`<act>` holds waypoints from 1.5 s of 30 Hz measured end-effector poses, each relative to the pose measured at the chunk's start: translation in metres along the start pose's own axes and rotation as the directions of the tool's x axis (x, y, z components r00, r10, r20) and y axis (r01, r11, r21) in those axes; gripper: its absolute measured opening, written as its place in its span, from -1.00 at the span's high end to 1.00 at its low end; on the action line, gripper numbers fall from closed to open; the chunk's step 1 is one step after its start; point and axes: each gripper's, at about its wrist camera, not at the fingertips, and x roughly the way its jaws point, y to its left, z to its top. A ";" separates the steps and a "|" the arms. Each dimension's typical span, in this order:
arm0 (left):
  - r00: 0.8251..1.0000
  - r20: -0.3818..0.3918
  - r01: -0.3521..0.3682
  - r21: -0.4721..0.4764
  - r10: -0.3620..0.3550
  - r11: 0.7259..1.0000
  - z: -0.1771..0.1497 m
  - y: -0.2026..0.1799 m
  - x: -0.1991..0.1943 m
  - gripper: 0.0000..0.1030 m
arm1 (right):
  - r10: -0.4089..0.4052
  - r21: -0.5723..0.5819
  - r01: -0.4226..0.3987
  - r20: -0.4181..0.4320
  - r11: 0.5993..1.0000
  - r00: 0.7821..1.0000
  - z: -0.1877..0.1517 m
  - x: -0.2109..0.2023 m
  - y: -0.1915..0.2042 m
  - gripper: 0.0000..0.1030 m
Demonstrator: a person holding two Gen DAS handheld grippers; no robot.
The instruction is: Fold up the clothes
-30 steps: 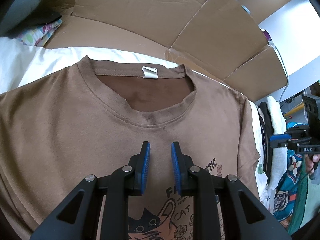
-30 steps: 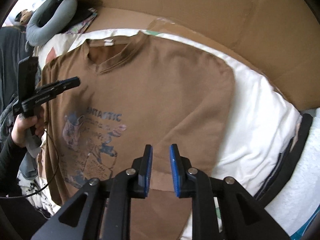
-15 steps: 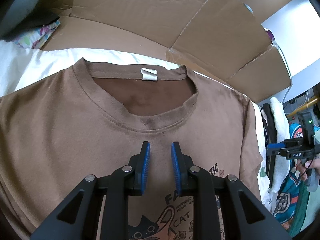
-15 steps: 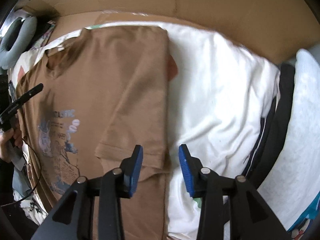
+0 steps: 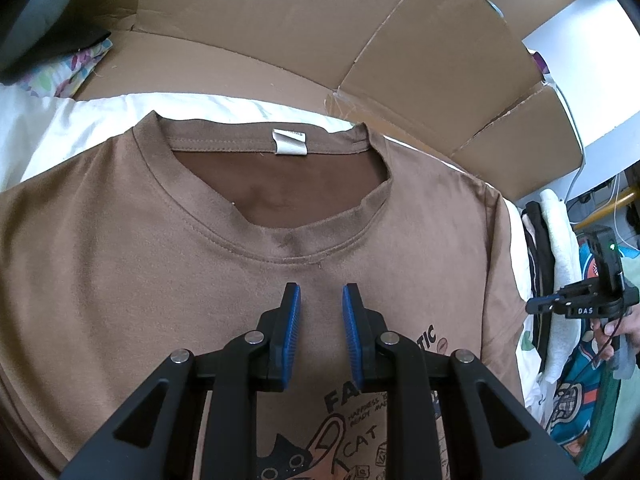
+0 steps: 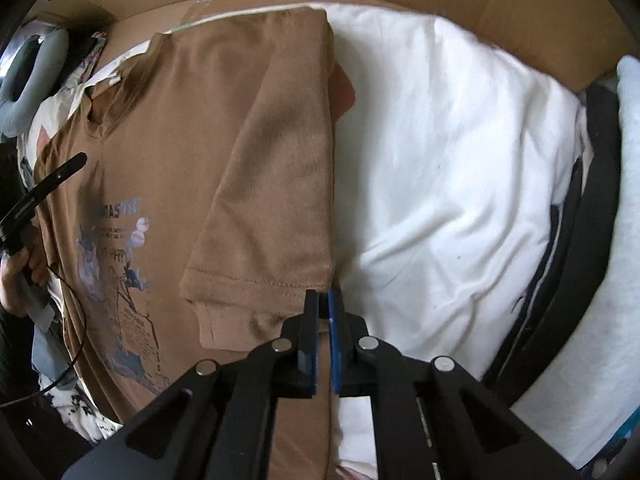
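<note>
The right claw [image 6: 323, 304] is clenched at the folded right edge of the brown T-shirt [image 6: 168, 148], just below the hem of the sleeve [image 6: 272, 216] folded over the front; whether cloth is pinched I cannot tell. The left claw [image 5: 320, 312] hovers released, its pads apart, above the chest near the collar [image 5: 276, 184] (white tag [image 5: 289, 142] at the neck). The shirt lies flat on a white sheet [image 6: 448, 152], with cardboard [image 5: 304, 28] on the far side.

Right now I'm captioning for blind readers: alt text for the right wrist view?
The right tool, shut, pinches the folded edge of a brown T-shirt by its sleeve hem, on white bedding.
</note>
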 end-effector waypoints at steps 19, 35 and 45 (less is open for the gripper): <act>1.000 0.006 -0.003 0.009 0.003 1.000 -0.002 -0.002 0.000 0.58 | -0.340 -0.012 0.344 0.107 0.939 0.934 0.025 -0.049 -0.070 0.95; 1.000 -0.004 -0.001 0.018 0.001 1.000 -0.002 -0.008 0.005 0.59 | -0.473 -0.041 0.481 0.129 0.876 0.872 0.067 -0.054 -0.096 0.96; 1.000 -0.011 0.004 0.024 -0.004 1.000 -0.005 -0.013 0.008 0.58 | -0.516 -0.025 0.521 0.112 0.853 0.849 0.087 -0.048 -0.102 0.96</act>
